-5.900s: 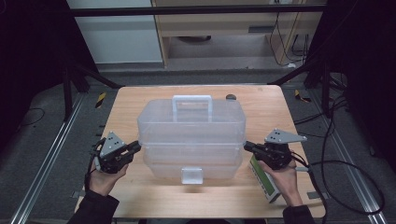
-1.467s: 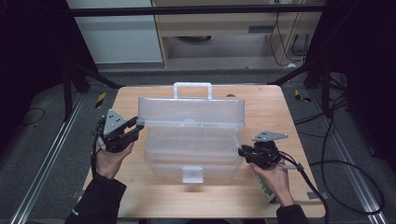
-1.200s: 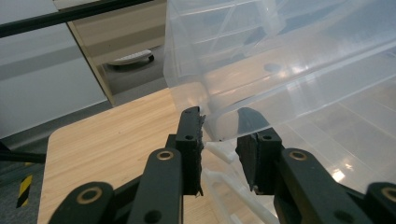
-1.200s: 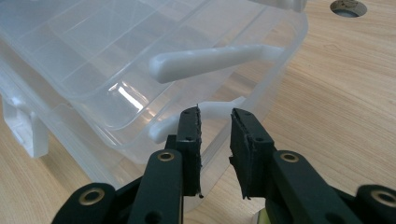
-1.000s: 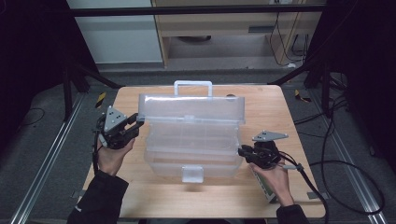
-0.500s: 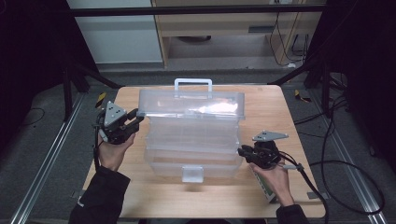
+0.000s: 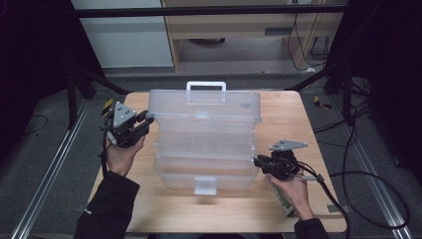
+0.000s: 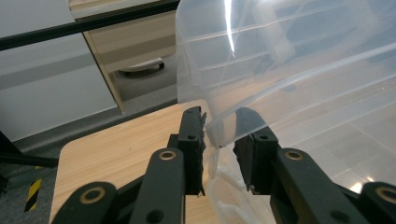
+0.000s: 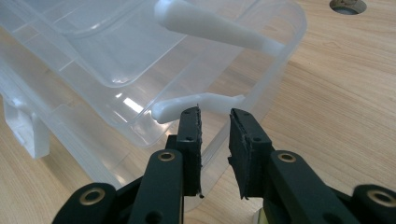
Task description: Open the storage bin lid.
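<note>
The wooden table [image 7: 278, 209] carries a large clear plastic storage box [image 7: 204, 159] at its middle, seen from the high view; the box's lower part sits flat on the wood, with a white latch [image 7: 205, 185] at the near front edge; its lid [image 7: 204, 107], topped by a white carry handle [image 7: 205, 85], is raised at the near side and tilted up toward the far side, so the box stands part open; a person's two forearms come in from the near edge, one on each side of the box; the left gripper [image 7: 143, 123] is at the lid's left end, and in the left gripper view [image 8: 219, 140] its jaws are narrowly parted with the lid's clear rim corner [image 8: 219, 128] between them, though whether the pads press on the plastic cannot be told; the right gripper [image 7: 259, 162] is at the box's right side, low, at the level of the base; in the right gripper view [image 9: 215, 126] its jaws stand narrowly apart with the base's clear wall edge and the tip of a white hinge arm [image 9: 196, 105] just ahead of them, and a firm pinch cannot be told; a small green-edged packet [image 7: 283, 201] lies on the table under the right hand.
</note>
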`<state>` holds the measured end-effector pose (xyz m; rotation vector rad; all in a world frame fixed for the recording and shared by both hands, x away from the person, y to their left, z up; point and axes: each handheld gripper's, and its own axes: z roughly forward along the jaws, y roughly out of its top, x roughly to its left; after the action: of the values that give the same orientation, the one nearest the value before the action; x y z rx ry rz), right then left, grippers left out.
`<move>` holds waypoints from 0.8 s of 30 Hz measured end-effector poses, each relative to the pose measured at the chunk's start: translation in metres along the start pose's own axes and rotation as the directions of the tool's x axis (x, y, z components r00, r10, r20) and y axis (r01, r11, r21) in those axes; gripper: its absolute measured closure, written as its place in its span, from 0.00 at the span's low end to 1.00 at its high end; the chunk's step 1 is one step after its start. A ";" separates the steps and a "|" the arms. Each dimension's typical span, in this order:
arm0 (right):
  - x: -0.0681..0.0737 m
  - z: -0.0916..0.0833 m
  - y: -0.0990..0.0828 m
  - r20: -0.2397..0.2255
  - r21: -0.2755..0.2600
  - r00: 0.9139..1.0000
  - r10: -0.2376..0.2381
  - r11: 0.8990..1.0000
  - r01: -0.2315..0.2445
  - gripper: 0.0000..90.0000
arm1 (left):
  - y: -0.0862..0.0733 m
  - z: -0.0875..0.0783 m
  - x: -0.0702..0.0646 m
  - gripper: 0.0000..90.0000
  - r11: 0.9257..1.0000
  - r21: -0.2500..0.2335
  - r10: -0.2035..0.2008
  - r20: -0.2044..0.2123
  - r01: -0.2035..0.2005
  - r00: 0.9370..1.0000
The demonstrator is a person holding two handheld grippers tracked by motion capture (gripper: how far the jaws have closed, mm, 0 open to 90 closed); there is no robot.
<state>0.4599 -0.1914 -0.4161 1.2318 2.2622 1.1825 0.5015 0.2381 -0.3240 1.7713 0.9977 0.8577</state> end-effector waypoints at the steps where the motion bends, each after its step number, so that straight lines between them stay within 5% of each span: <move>1: 0.000 0.000 0.000 -0.001 -0.001 1.000 0.001 1.000 -0.001 0.83 | 0.001 0.001 0.000 0.80 1.000 -0.002 -0.005 0.003 0.005 1.000; 24: 0.000 0.000 0.000 -0.004 0.000 1.000 -0.009 1.000 0.009 0.82 | 0.024 0.020 0.007 0.85 1.000 0.009 0.009 -0.038 -0.009 0.999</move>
<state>0.4602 -0.1908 -0.4160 1.2189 2.2682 1.1824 0.5282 0.2303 -0.3083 1.7738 1.0203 0.8967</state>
